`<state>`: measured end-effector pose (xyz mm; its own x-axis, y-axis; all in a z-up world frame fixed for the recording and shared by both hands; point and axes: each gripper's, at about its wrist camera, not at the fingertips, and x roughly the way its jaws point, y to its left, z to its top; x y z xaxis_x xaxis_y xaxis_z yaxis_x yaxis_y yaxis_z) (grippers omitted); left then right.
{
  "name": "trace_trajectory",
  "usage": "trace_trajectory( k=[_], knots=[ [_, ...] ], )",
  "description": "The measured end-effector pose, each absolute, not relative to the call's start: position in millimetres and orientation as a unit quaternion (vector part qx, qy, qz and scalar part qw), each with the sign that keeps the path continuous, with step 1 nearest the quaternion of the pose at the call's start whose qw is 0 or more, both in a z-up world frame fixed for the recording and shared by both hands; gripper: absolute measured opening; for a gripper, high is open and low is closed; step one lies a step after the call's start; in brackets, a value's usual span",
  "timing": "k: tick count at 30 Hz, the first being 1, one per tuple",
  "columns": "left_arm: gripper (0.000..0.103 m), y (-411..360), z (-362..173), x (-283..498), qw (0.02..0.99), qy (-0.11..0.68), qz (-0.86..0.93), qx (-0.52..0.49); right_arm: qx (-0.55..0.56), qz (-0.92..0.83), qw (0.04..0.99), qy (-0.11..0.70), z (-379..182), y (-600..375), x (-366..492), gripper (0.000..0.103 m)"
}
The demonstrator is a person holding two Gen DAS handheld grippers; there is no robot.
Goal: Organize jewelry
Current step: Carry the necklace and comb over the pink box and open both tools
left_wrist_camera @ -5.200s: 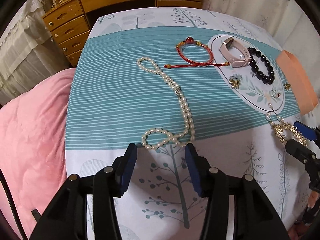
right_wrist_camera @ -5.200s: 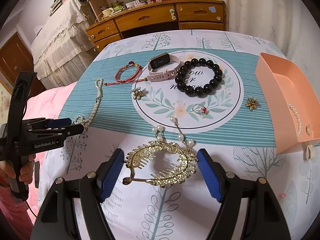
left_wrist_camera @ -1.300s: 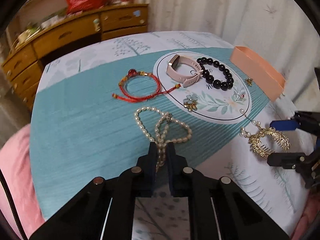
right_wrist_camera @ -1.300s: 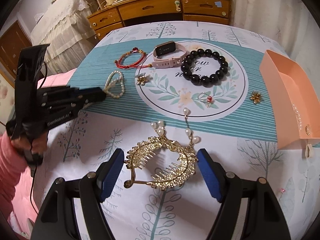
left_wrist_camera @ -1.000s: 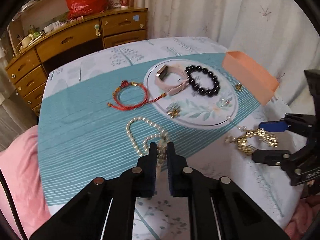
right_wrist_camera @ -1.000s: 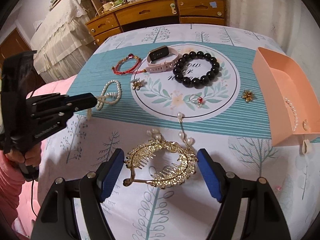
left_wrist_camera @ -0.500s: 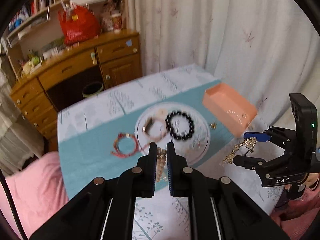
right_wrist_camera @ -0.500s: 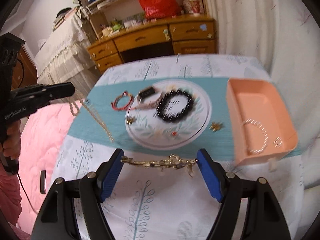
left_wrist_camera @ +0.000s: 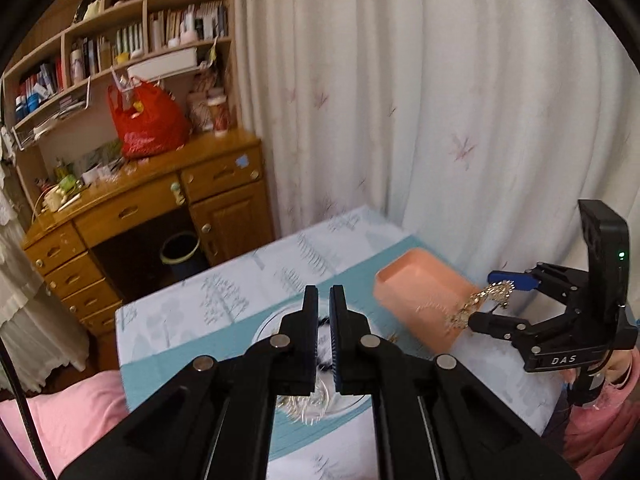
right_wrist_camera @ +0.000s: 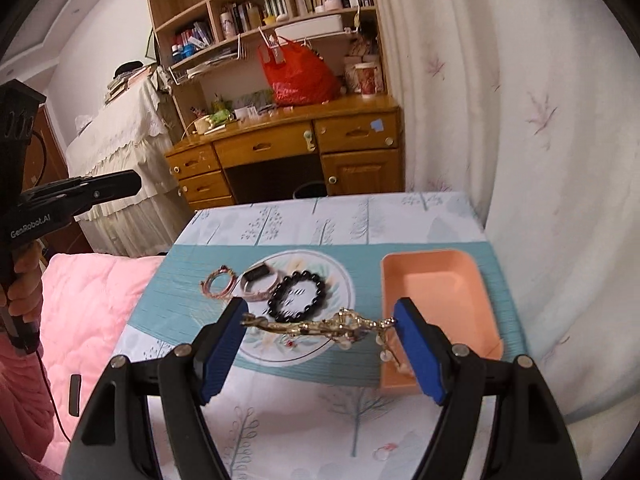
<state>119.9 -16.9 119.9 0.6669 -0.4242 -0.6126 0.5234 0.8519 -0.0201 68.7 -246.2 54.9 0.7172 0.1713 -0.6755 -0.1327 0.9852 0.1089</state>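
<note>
My right gripper (right_wrist_camera: 320,326) is shut on a gold hair comb (right_wrist_camera: 320,326) with dangling pearls and holds it high above the table, beside the peach tray (right_wrist_camera: 436,280). It also shows in the left wrist view (left_wrist_camera: 486,300) with the comb (left_wrist_camera: 476,302). My left gripper (left_wrist_camera: 324,312) is raised high with its jaws nearly closed; the pearl necklace is not clearly visible between them. On the table lie a red cord bracelet (right_wrist_camera: 218,282), a pink watch band (right_wrist_camera: 258,282) and a black bead bracelet (right_wrist_camera: 298,294).
The table has a teal and white cloth (right_wrist_camera: 280,224). A pink quilt (right_wrist_camera: 92,300) lies to the left. A wooden desk (right_wrist_camera: 288,152) and shelves stand behind, and a white curtain (right_wrist_camera: 520,140) hangs on the right.
Both grippers have risen well above the table. The right one lifted the gold comb and carried it toward the peach tray. The left one rose, shut on the pearls.
</note>
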Motion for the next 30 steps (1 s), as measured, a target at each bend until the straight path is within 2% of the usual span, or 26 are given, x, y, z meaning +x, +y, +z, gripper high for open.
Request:
trace_trajectory(
  k=[6, 14, 17, 18, 19, 22, 27, 30],
  knots=[
    [0.004, -46, 108, 128, 0.899, 0.334, -0.275, 0.070, 0.035, 0.067, 0.931, 0.357, 63, -273, 68, 0.075],
    [0.004, -71, 72, 127, 0.887, 0.362, -0.280, 0.062, 0.071, 0.030, 0.921, 0.381, 40, -312, 82, 0.075],
    [0.008, -71, 58, 128, 0.886, 0.377, -0.265, 0.051, 0.078, 0.014, 0.915, 0.397, 28, -320, 89, 0.076],
    [0.018, -71, 53, 130, 0.885, 0.387, -0.255, 0.051, 0.076, 0.008, 0.911, 0.406, 23, -321, 93, 0.076],
    [0.033, -70, 49, 132, 0.883, 0.396, -0.244, 0.057, 0.074, 0.003, 0.907, 0.414, 18, -322, 94, 0.076],
    [0.061, -68, 39, 132, 0.890, 0.403, -0.187, 0.097, 0.083, -0.011, 0.898, 0.431, 4, -323, 101, 0.076],
    [0.085, -47, 37, 137, 0.894, 0.411, -0.154, 0.086, 0.101, -0.006, 0.900, 0.425, -2, -321, 103, 0.076],
    [0.089, -32, 36, 142, 0.901, 0.406, -0.129, 0.078, 0.107, 0.006, 0.904, 0.414, 1, -313, 102, 0.077]
  ],
)
